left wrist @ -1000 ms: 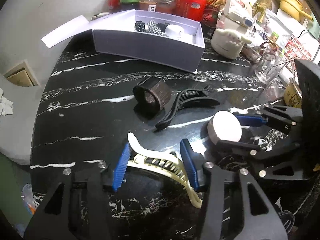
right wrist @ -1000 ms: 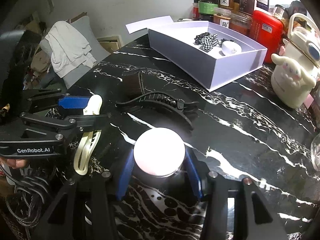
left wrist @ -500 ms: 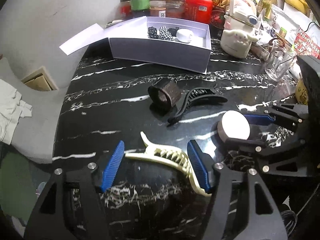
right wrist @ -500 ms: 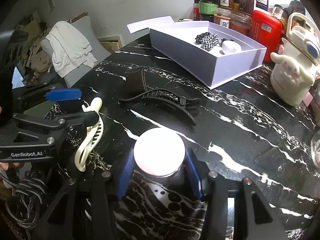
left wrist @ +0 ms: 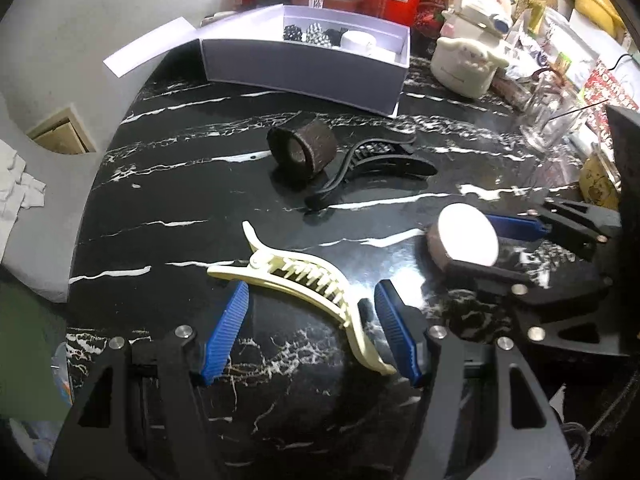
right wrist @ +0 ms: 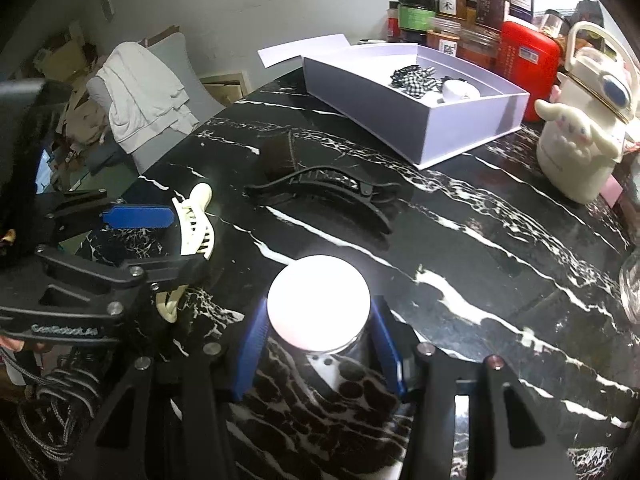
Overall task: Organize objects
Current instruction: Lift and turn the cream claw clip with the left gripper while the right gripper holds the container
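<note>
A cream hair claw clip lies on the black marble table between the open blue fingers of my left gripper; it also shows in the right wrist view. My right gripper is shut on a white-lidded round jar, also seen in the left wrist view. A black claw clip and a dark brown hair band lie mid-table. The open white box at the back holds checked scrunchies and a white jar.
Spice jars and a red container stand behind the box. A white character kettle and a glass stand at the right. The table edge curves along the left, with a chair and clothes beyond it.
My left gripper has opened wider and drawn back, leaving the cream clip lying flat on the table. My right gripper keeps hold of the jar.
</note>
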{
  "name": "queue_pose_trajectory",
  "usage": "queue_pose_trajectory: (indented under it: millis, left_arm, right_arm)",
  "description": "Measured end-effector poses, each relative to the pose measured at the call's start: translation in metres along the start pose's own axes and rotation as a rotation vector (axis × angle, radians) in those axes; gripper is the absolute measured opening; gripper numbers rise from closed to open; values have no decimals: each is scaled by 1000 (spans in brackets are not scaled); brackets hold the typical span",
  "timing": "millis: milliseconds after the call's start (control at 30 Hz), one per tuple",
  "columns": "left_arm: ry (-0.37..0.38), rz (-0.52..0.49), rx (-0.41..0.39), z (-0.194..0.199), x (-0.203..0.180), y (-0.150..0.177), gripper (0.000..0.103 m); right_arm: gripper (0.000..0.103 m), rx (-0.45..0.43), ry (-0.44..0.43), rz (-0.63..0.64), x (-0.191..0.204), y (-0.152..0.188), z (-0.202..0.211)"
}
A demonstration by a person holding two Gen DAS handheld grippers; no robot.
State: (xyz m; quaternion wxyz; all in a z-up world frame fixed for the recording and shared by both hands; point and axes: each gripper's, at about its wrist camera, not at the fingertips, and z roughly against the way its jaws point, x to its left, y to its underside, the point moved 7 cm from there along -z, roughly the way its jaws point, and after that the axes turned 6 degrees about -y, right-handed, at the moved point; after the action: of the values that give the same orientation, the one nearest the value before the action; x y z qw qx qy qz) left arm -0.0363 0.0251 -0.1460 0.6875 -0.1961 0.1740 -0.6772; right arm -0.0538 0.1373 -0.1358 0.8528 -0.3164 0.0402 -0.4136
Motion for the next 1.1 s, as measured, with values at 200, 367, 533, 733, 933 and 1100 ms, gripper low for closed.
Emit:
queue_pose_trajectory:
  millis: [200, 367, 533, 733, 933, 1100]
  left_arm:
    - [-6, -43, -13, -7, -6, -1, 64]
    - [-5, -82, -18, -6, -9, -4, 36]
    - [21, -120, 5, -6, -11, -5, 21]
    - [75, -83, 29, -6, -5, -5, 20]
    - [50, -94, 4, 8, 0, -11, 19]
    - [45, -93, -39, 25, 2, -19, 19]
  right_arm:
    - [52, -5, 0, -2, -4, -1, 1]
    - [52, -7, -20, -21, -6, -4, -1]
    - [52, -1, -13, -6, -2, -8, -5]
    - [52, 1, -26, -4, 3, -13, -8]
    - [52, -21, -19, 16, 9, -22, 1]
    - [52, -55, -18, 38, 18, -29, 15]
